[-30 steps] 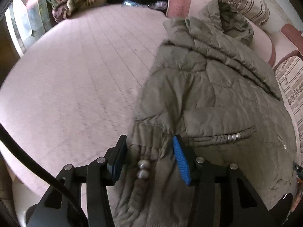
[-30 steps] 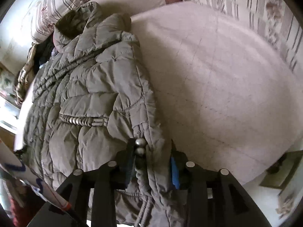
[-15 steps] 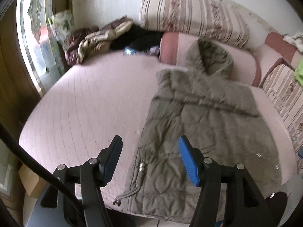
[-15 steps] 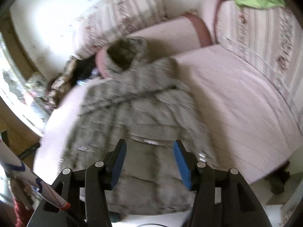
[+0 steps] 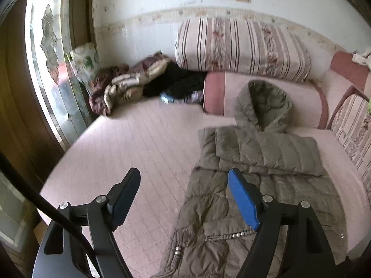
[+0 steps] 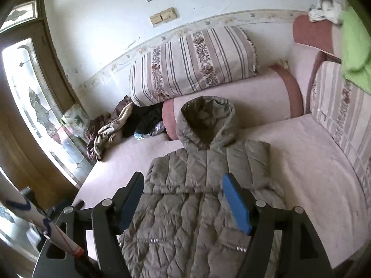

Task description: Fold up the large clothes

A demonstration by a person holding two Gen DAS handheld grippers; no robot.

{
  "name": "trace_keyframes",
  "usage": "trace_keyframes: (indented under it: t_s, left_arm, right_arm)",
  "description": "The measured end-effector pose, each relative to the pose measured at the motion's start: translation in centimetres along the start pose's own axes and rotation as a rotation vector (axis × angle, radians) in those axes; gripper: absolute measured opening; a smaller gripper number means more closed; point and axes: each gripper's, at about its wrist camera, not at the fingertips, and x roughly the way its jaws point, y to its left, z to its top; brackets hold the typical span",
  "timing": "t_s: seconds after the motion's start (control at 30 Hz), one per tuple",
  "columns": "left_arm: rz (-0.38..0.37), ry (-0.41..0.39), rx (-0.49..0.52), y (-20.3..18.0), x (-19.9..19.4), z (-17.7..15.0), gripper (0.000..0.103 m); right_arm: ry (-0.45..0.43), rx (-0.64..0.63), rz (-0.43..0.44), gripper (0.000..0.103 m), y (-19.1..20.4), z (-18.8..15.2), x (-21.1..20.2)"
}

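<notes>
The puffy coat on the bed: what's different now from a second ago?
Both grippers, left and right, let go of the coat's bottom hem and pulled up and back, jaws open. The coat stayed flat on the bed, sleeves folded in, hood toward the pillows.

I can't read any text, label, brand or number from either wrist view. The white pole [image 6: 34,220] at my near left carries blue and red marks, but they don't resolve into letters. The tan plates [image 6: 164,16] on the far wall show no legible writing.
</notes>
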Motion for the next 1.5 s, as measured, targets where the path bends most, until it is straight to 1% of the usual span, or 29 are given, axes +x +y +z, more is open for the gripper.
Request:
trace_keyframes:
  t_s: [0.1,0.2,0.23,0.27,0.3,0.37,0.43,0.47,0.53,0.6,0.63,0.67,0.7,0.8,0.87,0.93,1.03,1.17,1.23,1.27,1.3,1.33,1.4,1.43,1.5]
  left_arm:
    - [-0.004,0.060,-0.011,-0.5,4.1,-1.0,0.077]
    - [-0.016,0.120,-0.046,-0.7,8.7,-1.9,0.077]
    - [-0.023,0.135,-0.057,-0.8,9.8,-2.1,0.077]
    - [-0.031,0.153,-0.070,-0.8,11.4,-2.3,0.077]
    - [-0.035,0.166,-0.078,-0.9,12.7,-2.5,0.077]
    - [-0.032,0.178,-0.082,-0.8,14.5,-2.8,0.077]
    - [-0.034,0.175,-0.082,-0.5,16.0,-3.1,0.077]
    - [-0.037,0.168,-0.083,-0.4,16.4,-3.3,0.077]
    - [-0.043,0.156,-0.091,0.2,17.3,-3.8,0.077]
    - [-0.083,0.174,-0.092,0.5,18.2,-4.3,0.077]
    - [-0.106,0.183,-0.093,0.6,18.7,-4.4,0.077]
    - [-0.120,0.192,-0.094,0.6,19.1,-4.5,0.077]
    - [-0.132,0.198,-0.096,0.7,19.5,-4.4,0.077]
    - [-0.169,0.199,-0.116,1.1,20.0,-4.1,0.077]
    - [-0.175,0.192,-0.121,1.4,20.3,-3.9,0.077]
    - [-0.178,0.190,-0.132,1.8,20.6,-3.8,0.077]
    - [-0.199,0.220,-0.153,2.1,21.6,-3.9,0.077]
    - [-0.208,0.252,-0.146,1.9,22.6,-4.2,0.077]
    - [-0.205,0.256,-0.142,1.8,22.7,-4.3,0.077]
    - [-0.204,0.256,-0.142,1.8,22.7,-4.2,0.077]
    - [-0.204,0.256,-0.144,1.8,22.7,-4.2,0.077]
    - [-0.203,0.256,-0.147,1.8,22.7,-4.1,0.077]
    - [-0.204,0.257,-0.152,1.9,22.6,-4.1,0.077]
    - [-0.205,0.258,-0.154,1.9,22.5,-4.1,0.077]
    - [-0.212,0.262,-0.160,2.1,22.3,-4.1,0.077]
  right_arm:
    - [0.022,-0.002,-0.011,0.075,0.8,1.7,3.4]
    - [0.058,-0.002,-0.040,0.075,1.3,3.6,8.1]
    - [0.052,-0.005,-0.044,0.075,1.2,4.2,9.4]
    - [0.066,-0.001,-0.051,0.075,1.3,4.8,11.0]
    - [0.083,0.003,-0.067,0.075,1.4,5.8,13.5]
    - [0.095,0.012,-0.099,0.075,1.3,7.2,16.7]
    - [0.113,0.031,-0.133,0.075,1.0,8.9,20.8]
    - [0.122,0.048,-0.154,0.075,0.8,10.0,23.5]
    - [0.122,0.069,-0.178,0.075,0.5,11.6,26.7]
    - [0.122,0.098,-0.202,0.075,0.1,13.7,31.1]
    - [0.121,0.106,-0.205,0.075,0.0,14.1,32.3]
    - [0.117,0.131,-0.209,0.078,-0.2,15.1,34.6]
    - [0.115,0.155,-0.204,0.081,-0.3,15.6,36.0]
    - [0.107,0.252,-0.156,0.087,-1.0,17.2,40.8]
    - [0.093,0.284,-0.147,0.088,-1.3,18.1,43.3]
    - [0.080,0.309,-0.161,0.088,-1.4,18.8,45.8]
    - [0.087,0.354,-0.197,0.088,-2.0,19.2,49.3]
    - [0.096,0.429,-0.222,0.087,-3.8,18.8,52.4]
    - [0.101,0.439,-0.212,0.063,-4.3,18.6,53.1]
    - [0.118,0.437,-0.188,0.030,-4.5,18.5,53.3]
    - [0.136,0.439,-0.167,0.012,-4.7,18.2,53.3]
    - [0.140,0.439,-0.152,0.012,-4.8,17.9,53.0]
    - [0.120,0.384,-0.143,0.010,-4.3,17.6,50.8]
    - [0.118,0.339,-0.144,0.009,-3.8,17.4,49.4]
    - [0.116,0.295,-0.128,0.008,-3.2,16.5,46.7]
